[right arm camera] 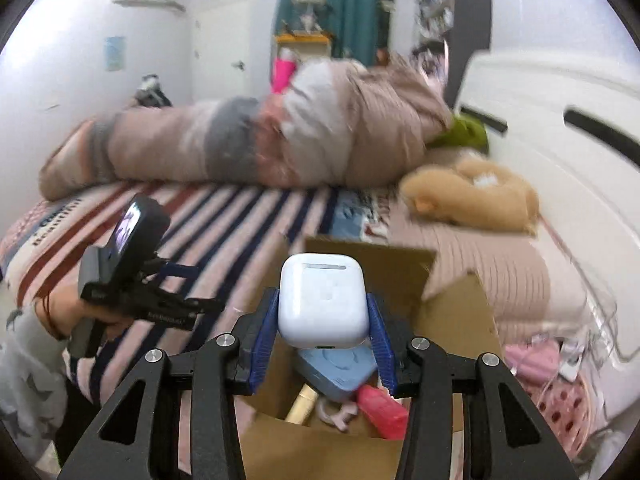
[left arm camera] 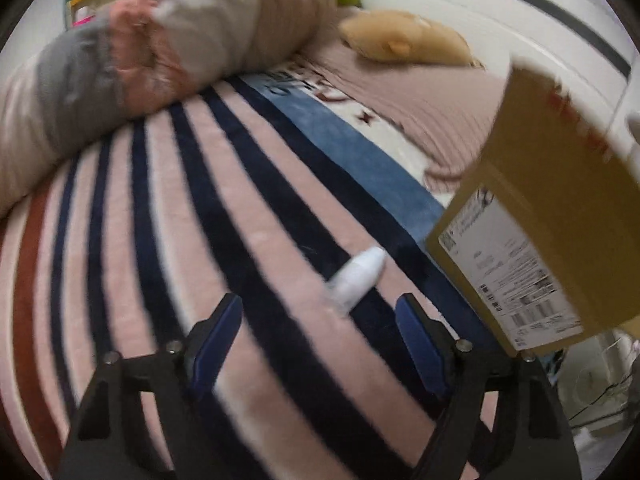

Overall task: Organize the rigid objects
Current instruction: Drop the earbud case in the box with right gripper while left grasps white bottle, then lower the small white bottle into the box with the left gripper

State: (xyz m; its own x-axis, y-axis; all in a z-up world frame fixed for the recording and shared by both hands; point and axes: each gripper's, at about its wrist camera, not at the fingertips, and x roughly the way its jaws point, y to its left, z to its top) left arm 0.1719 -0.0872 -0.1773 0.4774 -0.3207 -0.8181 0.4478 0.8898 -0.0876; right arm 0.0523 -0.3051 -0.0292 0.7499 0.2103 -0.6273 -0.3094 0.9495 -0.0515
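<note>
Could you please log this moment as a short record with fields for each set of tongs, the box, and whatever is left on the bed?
right tongs: shut on white earbud case, held above the open cardboard box
left tongs: open, holding nothing, over the striped blanket
box contents: blue item, pink item, gold tube
left on bed: small white tube on the blanket, just ahead of the left tongs, beside the box
background: rolled duvet, tan plush toy

Black-framed tongs [right arm camera: 324,322] with ribbed blue pads [right arm camera: 264,344], silver screws, seemingly grey sleeve.
</note>
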